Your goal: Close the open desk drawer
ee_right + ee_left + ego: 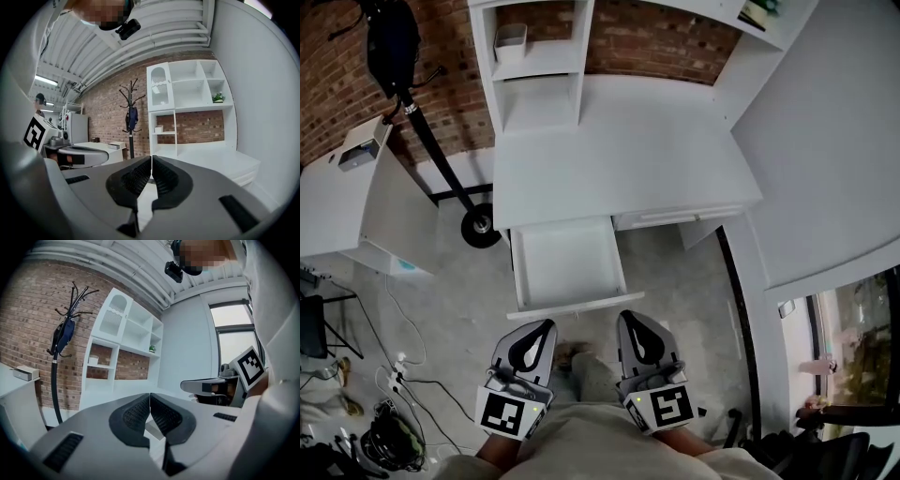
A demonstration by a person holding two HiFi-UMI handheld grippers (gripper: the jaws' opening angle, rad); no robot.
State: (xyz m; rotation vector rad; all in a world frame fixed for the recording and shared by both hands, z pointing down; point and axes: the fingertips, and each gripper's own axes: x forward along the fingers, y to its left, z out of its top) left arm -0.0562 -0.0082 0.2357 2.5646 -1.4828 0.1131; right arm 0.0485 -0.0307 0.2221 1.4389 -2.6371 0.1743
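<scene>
White bench (619,159) against a brick wall (656,42), with a shelf unit (539,66) at its back left. Under the left half, desk drawer (567,262) pulled well out. Near the drawer front, left gripper (546,325) and right gripper (626,319) side by side, jaws of each pressed together, gripping nothing.

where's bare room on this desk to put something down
The desk top is bare from the shelf unit across to the right wall. The open drawer looks bare inside too. Crowded: the floor at lower left, tangled with cables.
</scene>
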